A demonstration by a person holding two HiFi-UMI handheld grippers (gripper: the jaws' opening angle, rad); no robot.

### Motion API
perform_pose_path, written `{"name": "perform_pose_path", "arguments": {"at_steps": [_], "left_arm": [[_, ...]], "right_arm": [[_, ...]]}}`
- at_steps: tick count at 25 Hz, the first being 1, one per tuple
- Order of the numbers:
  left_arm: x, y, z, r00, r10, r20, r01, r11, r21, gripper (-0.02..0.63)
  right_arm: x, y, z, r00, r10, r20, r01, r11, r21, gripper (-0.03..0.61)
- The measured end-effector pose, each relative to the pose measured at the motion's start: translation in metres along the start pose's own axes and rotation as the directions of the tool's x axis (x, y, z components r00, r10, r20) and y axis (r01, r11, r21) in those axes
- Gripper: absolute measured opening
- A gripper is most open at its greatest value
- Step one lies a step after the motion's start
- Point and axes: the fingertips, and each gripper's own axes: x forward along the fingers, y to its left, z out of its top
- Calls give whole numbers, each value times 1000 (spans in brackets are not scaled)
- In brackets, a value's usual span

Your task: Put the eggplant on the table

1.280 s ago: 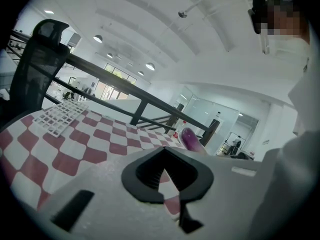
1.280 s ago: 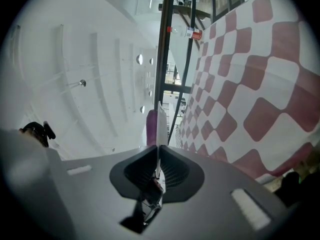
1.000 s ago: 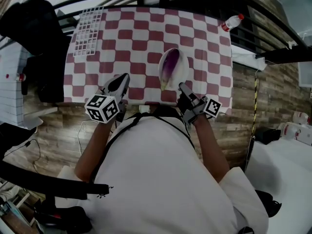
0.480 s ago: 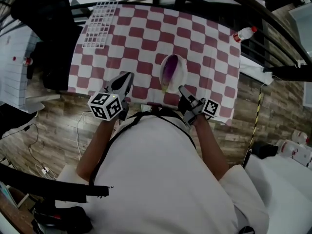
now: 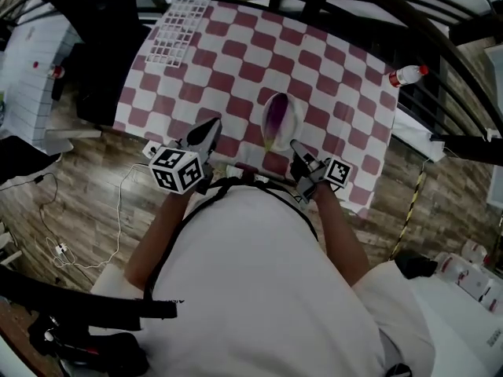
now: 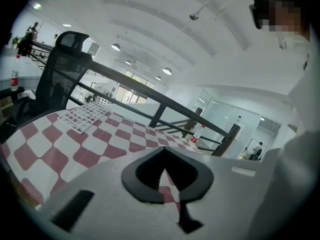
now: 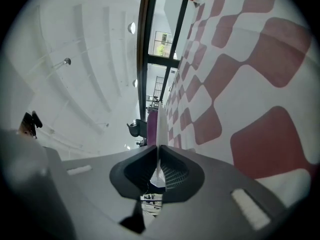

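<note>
Purple eggplant [image 5: 275, 117] is borne lengthwise just beyond the right hand-held gripper [image 5: 297, 147], which is clamped on the near rim of its white plate [image 5: 293, 115].

A big open office hall: mesh office chair [image 6: 62, 66], glass partition walls [image 6: 220, 109], round ceiling lights [image 6: 116, 47], wood-plank floor [image 5: 86, 179].

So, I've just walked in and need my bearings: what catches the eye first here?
A purple eggplant lies in a white plate near the front middle of the red-and-white checkered table, the right gripper shut on the plate's near rim. The left gripper hangs empty to its left, fingers together, and a white grid rack lies at the table's far left corner.
</note>
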Motion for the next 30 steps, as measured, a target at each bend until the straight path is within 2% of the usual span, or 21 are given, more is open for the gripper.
{"name": "perform_pose_path", "arguments": {"at_steps": [12,21,25,30], "left_arm": [[-11,7,-10,996,92,9,-91,996,-13,0],[-11,3,-22,994,113,-8,-113,993,-22,0],[-5,0,-26,994,107,-17,-107,994,-16,0],[0,-4,-29,994,102,-28,-103,995,-14,0]], "right_arm": [[9,-35,5,994,-22,-103,21,1000,-11,29],[13,-50,4,990,-37,-135,35,999,-18,29],[12,-58,5,988,-69,-141,66,997,-27,29],[8,-74,5,978,-146,-151,144,989,-25,28]]}}
